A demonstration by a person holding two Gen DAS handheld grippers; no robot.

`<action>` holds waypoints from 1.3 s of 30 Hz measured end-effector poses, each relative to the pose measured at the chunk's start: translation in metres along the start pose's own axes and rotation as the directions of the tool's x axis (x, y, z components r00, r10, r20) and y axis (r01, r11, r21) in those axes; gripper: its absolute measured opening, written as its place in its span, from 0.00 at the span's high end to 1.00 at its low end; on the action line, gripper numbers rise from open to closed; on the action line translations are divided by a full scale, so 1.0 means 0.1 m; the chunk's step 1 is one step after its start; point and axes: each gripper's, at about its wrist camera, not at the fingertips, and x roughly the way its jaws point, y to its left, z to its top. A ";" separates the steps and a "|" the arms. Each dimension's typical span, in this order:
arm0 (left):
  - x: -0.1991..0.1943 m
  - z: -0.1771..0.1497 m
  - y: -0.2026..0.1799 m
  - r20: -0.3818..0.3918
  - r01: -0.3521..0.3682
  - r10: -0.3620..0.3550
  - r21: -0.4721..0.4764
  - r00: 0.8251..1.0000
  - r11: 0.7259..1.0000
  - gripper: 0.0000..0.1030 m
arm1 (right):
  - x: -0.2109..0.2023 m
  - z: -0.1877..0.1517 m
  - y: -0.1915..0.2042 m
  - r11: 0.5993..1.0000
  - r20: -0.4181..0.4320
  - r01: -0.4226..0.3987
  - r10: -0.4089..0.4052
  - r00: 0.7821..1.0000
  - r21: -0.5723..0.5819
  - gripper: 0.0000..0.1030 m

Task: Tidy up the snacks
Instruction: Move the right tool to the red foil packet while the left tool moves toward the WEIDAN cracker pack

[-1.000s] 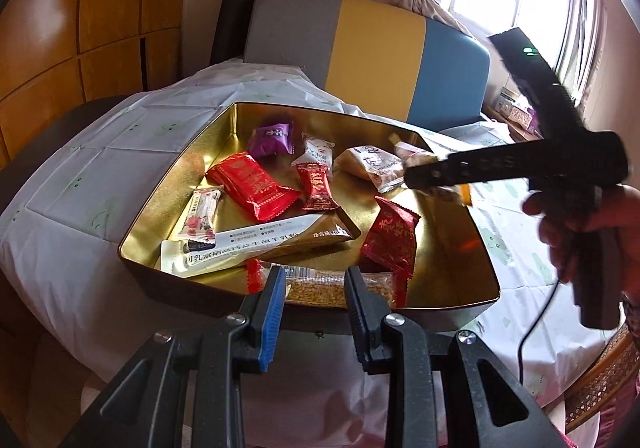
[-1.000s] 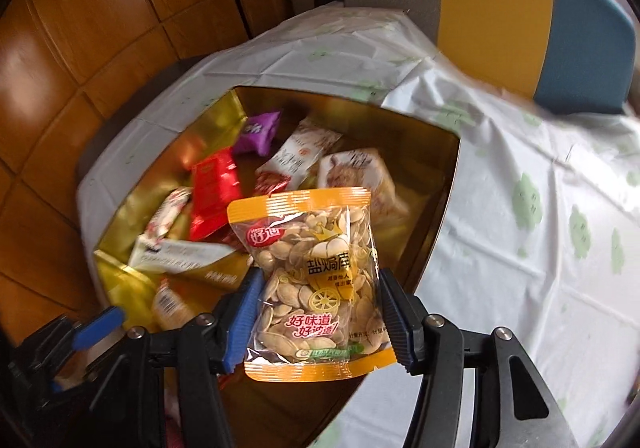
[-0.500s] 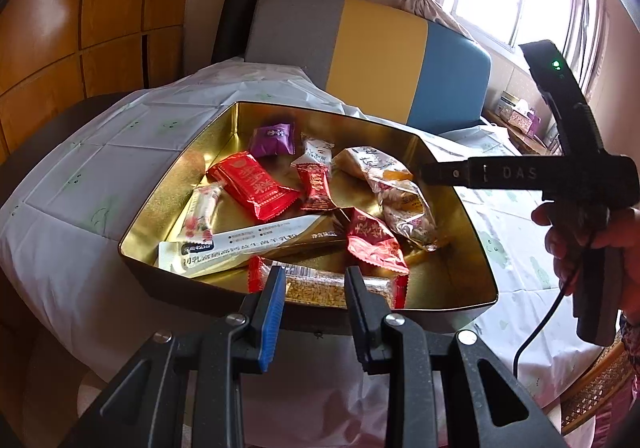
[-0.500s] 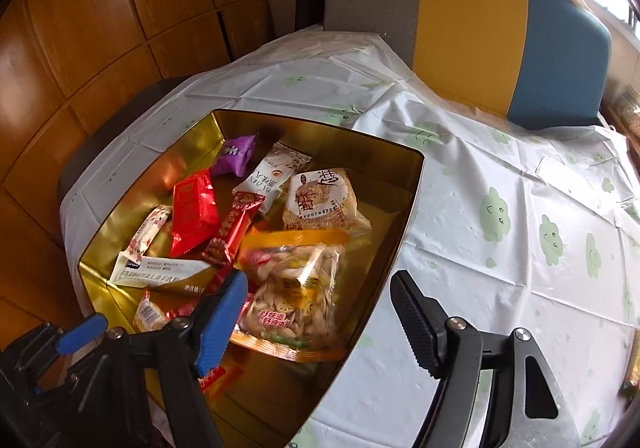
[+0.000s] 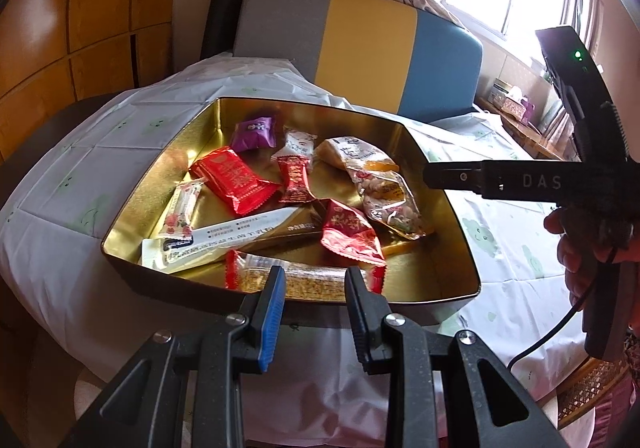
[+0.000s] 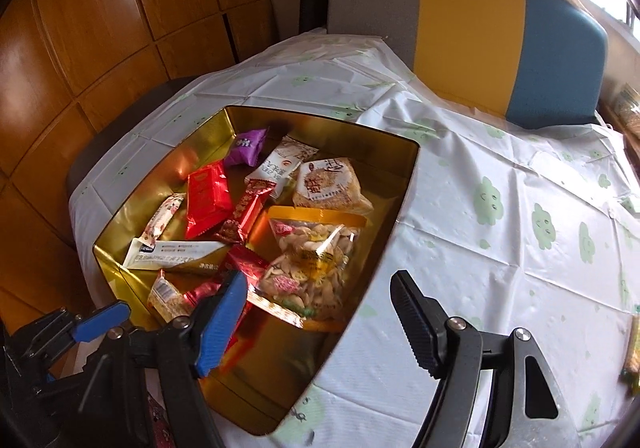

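Note:
A gold tin (image 5: 454, 244) (image 6: 416, 152) on the table holds several wrapped snacks: a red packet (image 5: 234, 180), a purple one (image 5: 254, 132), a long white bar (image 5: 224, 236) and a sesame bar (image 5: 256, 268). A clear bag of seeds (image 5: 384, 200) (image 6: 312, 264) lies loose on the tin's right side. My right gripper (image 6: 318, 284) hangs open above the tin's near corner, with nothing between its fingers. In the left wrist view the right gripper (image 5: 452, 176) sits over the tin's right rim, held by a hand (image 5: 580, 248). My left gripper (image 5: 314, 276) hovers at the tin's near wall, jaws slightly apart and empty.
A white tablecloth (image 6: 500, 248) with green prints covers the table right of the tin. A chair (image 5: 368, 48) with a grey, yellow and blue back stands behind it. Wood panelling runs along the left. A packet (image 6: 634, 348) lies at the table's far right edge.
The right gripper opened and let the seed bag fall into the tin, then drew back to the right. The left gripper stayed put.

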 end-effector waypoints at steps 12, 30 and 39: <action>-0.03 0.02 -0.18 -0.004 0.028 -0.028 0.017 1.000 0.999 0.70 | -0.27 -0.18 -0.23 0.998 0.027 0.036 -0.038 0.999 0.051 0.28; -0.03 0.05 -0.51 -0.023 0.089 -0.088 0.066 0.996 0.994 0.70 | -0.70 -0.42 -1.13 0.964 0.013 0.184 -0.190 0.982 0.194 0.28; 0.04 0.10 -0.89 -0.045 0.147 -0.142 0.139 0.989 0.979 0.70 | -1.11 -0.70 -2.96 0.751 -0.154 0.378 -0.353 0.923 0.542 0.28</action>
